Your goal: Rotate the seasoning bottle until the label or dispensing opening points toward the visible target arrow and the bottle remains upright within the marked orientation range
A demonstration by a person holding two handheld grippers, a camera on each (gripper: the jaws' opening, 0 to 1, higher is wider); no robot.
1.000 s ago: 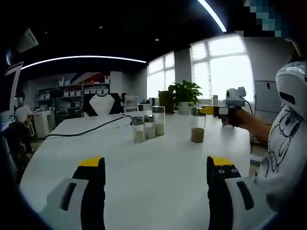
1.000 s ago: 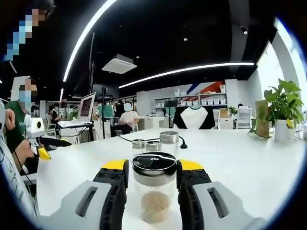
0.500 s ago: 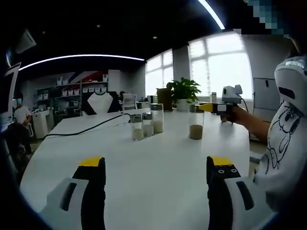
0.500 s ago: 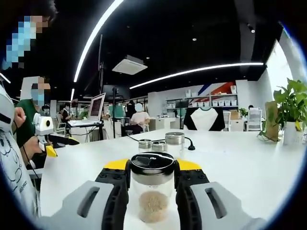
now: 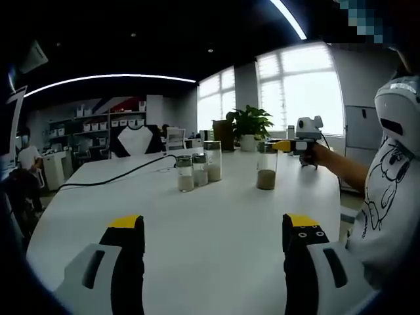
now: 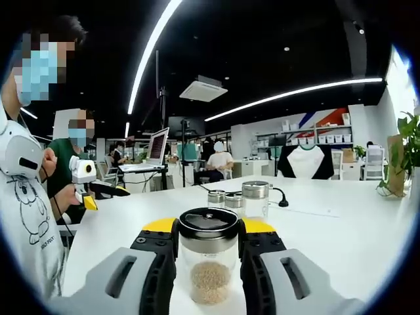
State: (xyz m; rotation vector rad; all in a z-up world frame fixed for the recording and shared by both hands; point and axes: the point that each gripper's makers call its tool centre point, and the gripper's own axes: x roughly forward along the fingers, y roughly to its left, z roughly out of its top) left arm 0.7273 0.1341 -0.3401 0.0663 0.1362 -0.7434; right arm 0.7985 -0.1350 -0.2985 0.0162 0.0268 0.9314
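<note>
A clear glass seasoning bottle [image 6: 210, 262] with a black lid and brown grains stands upright on the white table [image 6: 341, 243]. My right gripper [image 6: 209, 230] is shut on the bottle just under its lid, yellow-tipped jaws on both sides. In the left gripper view the same seasoning bottle [image 5: 266, 169] stands far right on the table, with the right gripper [image 5: 281, 146] at its top, held by a hand. My left gripper [image 5: 213, 230] hovers open low over the near table [image 5: 210, 216], nothing between its jaws. No arrow or marking is visible.
Three glass jars [image 5: 195, 172] stand grouped mid-table, a black cable [image 5: 118, 177] trailing from behind them. A potted plant [image 5: 249, 128] stands at the far edge. The person's white sleeve [image 5: 387, 197] is on the right. People sit at desks [image 6: 147, 167] beyond the table.
The right gripper view has swung to the right with the bottle still held and upright; the room has slid sideways behind it. The left gripper has stayed open and nearly still.
</note>
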